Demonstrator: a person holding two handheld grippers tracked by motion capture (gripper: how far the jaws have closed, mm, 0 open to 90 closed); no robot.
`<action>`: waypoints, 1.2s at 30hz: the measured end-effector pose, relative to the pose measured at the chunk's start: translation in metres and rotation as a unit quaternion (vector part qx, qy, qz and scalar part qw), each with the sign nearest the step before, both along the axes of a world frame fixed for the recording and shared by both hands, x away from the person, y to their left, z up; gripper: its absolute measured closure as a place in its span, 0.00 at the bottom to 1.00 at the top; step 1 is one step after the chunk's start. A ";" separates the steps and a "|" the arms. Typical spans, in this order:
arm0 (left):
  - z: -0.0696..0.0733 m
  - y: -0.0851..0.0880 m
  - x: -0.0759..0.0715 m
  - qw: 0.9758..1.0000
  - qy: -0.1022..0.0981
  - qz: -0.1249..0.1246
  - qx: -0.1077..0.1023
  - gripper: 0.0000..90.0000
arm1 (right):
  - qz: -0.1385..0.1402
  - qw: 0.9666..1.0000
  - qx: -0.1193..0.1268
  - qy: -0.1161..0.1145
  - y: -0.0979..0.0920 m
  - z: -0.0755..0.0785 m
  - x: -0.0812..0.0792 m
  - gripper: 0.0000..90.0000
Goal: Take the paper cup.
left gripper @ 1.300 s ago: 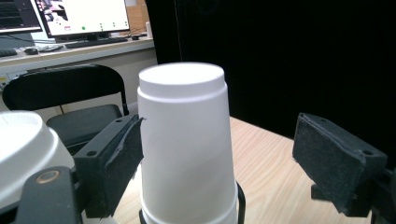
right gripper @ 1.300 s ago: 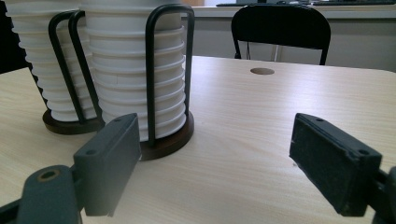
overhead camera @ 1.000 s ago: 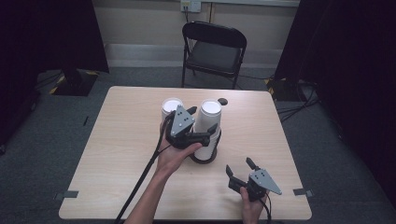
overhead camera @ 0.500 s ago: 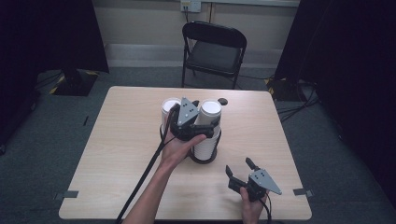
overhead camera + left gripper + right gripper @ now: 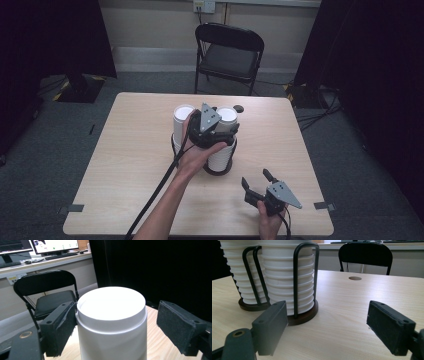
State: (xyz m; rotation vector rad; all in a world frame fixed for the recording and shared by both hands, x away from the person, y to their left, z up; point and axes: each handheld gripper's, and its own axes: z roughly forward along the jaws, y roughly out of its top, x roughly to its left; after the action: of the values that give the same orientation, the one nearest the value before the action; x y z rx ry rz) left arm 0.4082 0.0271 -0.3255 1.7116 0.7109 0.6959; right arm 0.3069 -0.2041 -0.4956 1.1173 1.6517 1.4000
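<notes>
Standing near the middle of the wooden table (image 5: 130, 150) are two stacks of white paper cups, each kept in a black wire holder with a dark round base. The right cup stack (image 5: 226, 130) is flanked by the left gripper (image 5: 111, 325), which is held over it by the person's left hand (image 5: 196, 157). In the left gripper view the jaws are seen spread apart on either side of the top cup (image 5: 111, 322); the pad on the left of that view lies against or just beside the cup's rim, though contact cannot be confirmed, while the pad on the right is held clear of it. The left cup stack (image 5: 182, 120) is seen in the high view just beside the first, partly hidden by the hand and gripper.

The right gripper (image 5: 257, 182) is held low over the table's near right part, well apart from the stacks, by the right hand (image 5: 269, 222). Its jaws are spread wide and nothing is held between them. In the right gripper view the nearer wire holder (image 5: 305, 277) and its round base (image 5: 303, 315) are seen ahead and to the left, with ribbed cup rims stacked inside

A small round hole (image 5: 355, 278) is seen in the tabletop beyond the stacks. A black folding chair (image 5: 227, 55) is placed behind the table's far edge
</notes>
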 end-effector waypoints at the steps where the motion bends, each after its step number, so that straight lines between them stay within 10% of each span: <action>1: 0.000 -0.002 0.001 1.000 0.000 0.003 0.009 0.18 | 0.001 1.000 0.000 0.000 0.000 0.000 0.000 0.18; 36: -0.018 -0.019 0.015 0.998 0.035 0.047 0.021 0.21 | 0.003 1.000 -0.002 0.002 0.000 0.000 0.000 0.18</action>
State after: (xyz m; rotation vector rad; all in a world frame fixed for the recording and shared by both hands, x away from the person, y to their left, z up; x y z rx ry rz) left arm 0.4234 0.0080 -0.3431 1.7562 0.8358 0.7242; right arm 0.3073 -0.2039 -0.4955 1.1156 1.6609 1.3989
